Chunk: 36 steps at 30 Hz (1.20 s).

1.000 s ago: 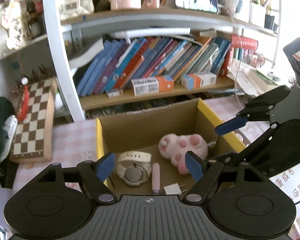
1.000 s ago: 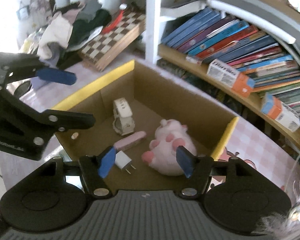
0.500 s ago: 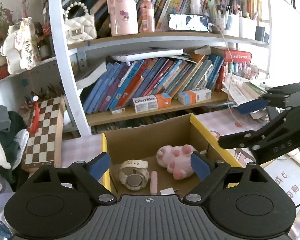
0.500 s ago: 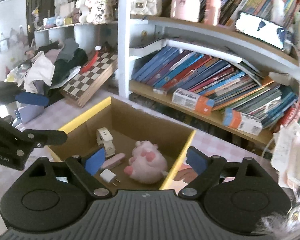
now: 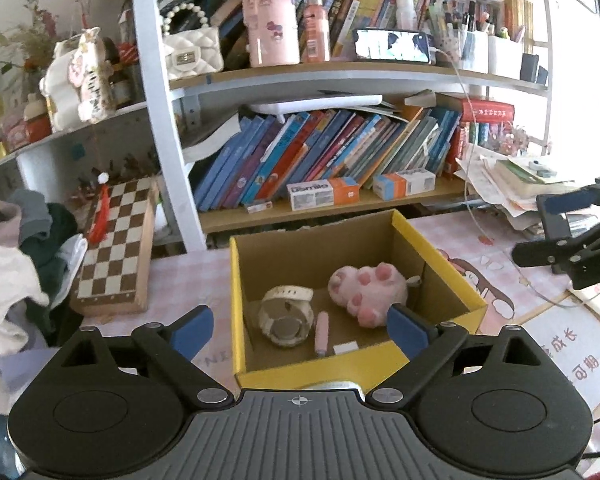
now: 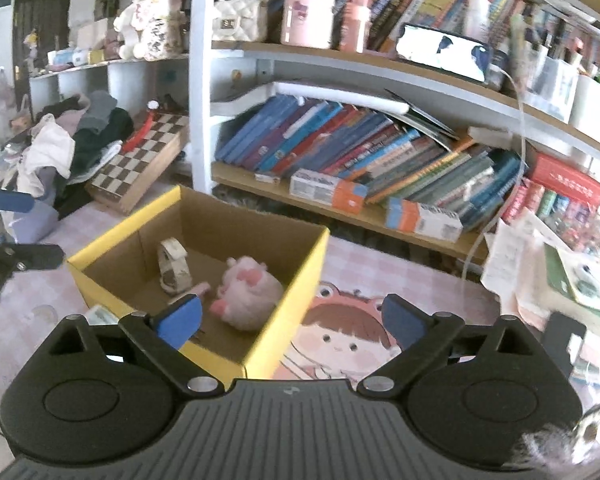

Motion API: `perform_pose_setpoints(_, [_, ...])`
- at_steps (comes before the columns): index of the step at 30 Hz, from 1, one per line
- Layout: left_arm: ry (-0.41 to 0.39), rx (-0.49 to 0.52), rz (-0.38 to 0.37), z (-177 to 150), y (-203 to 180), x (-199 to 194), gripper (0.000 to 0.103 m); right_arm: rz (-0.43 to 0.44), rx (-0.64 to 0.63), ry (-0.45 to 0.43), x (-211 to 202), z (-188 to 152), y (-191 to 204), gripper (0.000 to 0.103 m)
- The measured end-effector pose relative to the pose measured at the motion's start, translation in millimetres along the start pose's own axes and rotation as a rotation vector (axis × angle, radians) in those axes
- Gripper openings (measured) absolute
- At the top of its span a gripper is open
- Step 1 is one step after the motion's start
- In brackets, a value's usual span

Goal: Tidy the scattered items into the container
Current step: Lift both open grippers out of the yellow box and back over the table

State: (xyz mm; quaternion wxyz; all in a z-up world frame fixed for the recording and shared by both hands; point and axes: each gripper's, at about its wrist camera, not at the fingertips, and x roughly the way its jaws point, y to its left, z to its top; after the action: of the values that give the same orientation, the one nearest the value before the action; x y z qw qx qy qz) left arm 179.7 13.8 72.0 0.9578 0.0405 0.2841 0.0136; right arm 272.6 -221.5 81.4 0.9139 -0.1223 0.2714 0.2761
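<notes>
Open yellow-rimmed cardboard box (image 5: 440,256) on table, holding pink plush (image 5: 366,286), white watch (image 5: 286,316), pink tube (image 5: 321,332), white plug (image 5: 346,348)

We see a brown cardboard box (image 5: 440,256) with yellow edges, a pink plush toy (image 5: 366,286), a cream watch (image 5: 286,314), a brown-and-white chequered board (image 5: 118,248), and a pink checked tablecloth (image 6: 400,276).

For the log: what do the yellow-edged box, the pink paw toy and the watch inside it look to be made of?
Box: corrugated cardboard, matte brown walls with folded creases, yellow outside and rim. Paw toy: plush fabric, fuzzy surface, soft rounded shape, darker pink pads. Watch: cream strap looks like rubber or plastic, its round grey face perhaps metal or plastic; the pictures leave that open.
</notes>
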Motion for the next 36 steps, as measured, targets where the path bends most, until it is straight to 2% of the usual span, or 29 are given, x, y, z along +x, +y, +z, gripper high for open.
perform_pose_setpoints(15, [0.02,-0.05,0.032,-28,6,-24,0.096,-0.072,0.141,0.039,-32,-48,-7,0.098])
perform_pose_setpoints(23, [0.032,-0.071,0.05,-42,6,-35,0.096,-0.128,0.156,0.046,-45,-67,-1,0.098])
perform_pose_setpoints(36, [0.133,-0.078,0.054,-79,2,-29,0.096,-0.144,0.153,0.147,-38,-107,20,0.099])
